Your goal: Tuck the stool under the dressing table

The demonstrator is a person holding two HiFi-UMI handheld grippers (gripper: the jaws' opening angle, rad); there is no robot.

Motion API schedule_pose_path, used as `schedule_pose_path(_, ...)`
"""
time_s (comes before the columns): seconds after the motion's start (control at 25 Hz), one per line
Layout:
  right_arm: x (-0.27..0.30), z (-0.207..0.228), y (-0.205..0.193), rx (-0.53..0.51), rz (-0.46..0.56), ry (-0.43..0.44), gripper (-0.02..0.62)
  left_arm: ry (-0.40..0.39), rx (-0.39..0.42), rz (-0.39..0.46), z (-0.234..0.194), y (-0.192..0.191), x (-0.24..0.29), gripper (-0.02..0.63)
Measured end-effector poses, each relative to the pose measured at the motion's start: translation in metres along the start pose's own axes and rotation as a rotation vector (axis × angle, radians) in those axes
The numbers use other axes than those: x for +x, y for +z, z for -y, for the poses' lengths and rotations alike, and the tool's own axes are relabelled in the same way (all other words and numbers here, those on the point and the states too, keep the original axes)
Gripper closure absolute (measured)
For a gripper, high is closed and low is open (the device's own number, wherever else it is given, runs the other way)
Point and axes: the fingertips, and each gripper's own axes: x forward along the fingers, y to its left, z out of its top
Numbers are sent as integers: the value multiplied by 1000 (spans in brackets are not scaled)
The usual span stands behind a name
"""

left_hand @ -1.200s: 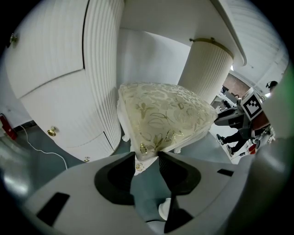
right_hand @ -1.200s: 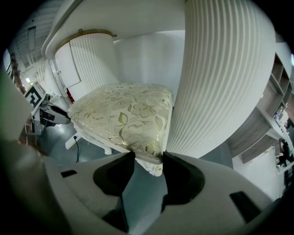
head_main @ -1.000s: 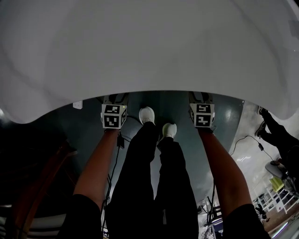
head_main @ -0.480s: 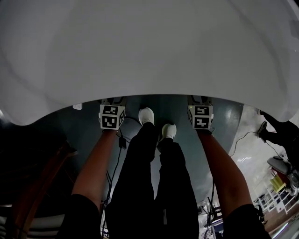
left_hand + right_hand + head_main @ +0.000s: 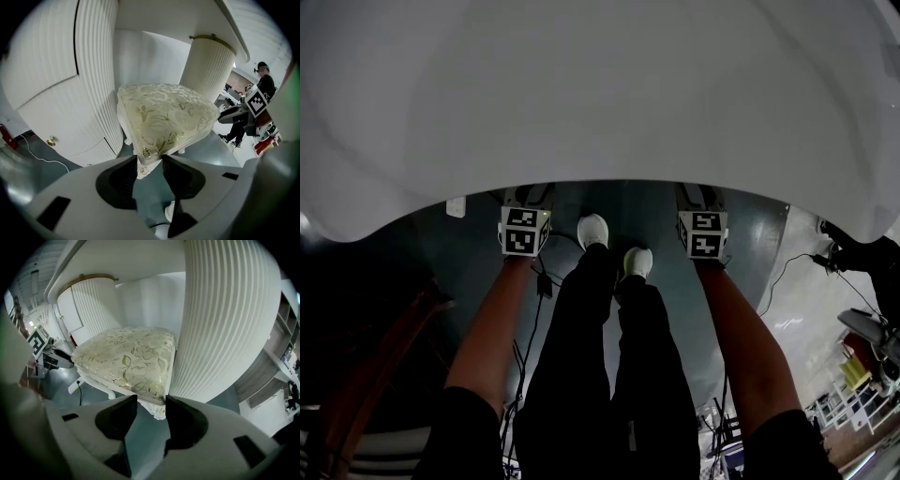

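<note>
Two stool (image 5: 164,117) corners sit clamped in left gripper (image 5: 149,161) and right gripper (image 5: 151,402), seat under dressing table (image 5: 600,94).

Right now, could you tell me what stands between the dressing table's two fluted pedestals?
The stool, seen in both gripper views; the left gripper and right gripper each grip one near corner.

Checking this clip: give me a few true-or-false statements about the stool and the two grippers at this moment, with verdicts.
1. The left gripper has a corner of the stool between its jaws. True.
2. The right gripper hangs empty, clear of the stool. False: its jaws are closed on the stool's other near corner.
3. The stool's cushion is plain red. False: it is cream with a gold floral pattern.
4. The stool sits beneath the dressing table. True.
</note>
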Motion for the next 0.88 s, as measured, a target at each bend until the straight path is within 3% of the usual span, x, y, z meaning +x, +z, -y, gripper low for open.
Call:
schedule_pose_path(0.12, -9, -6, 4, 21, 30, -2, 394, 5, -11, 4, 0, -2, -8, 434)
schedule_pose_path(0.32, -37, -7, 21, 53, 98, 18, 394, 38, -101, 56, 10, -4, -33, 434)
schedule_pose_path(0.52, -77, -24, 47, 51, 175, 76, 394, 37, -94, 94, 42, -4, -70, 434)
schedule_pose_path(0.72, -137, -36, 61, 95, 221, 115, 394, 47, -187, 187, 76, 7, -128, 434)
schedule_pose_path(0.88, -199, -50, 85, 52, 277, 171, 394, 37, -234, 270, 108, 25, -183, 434)
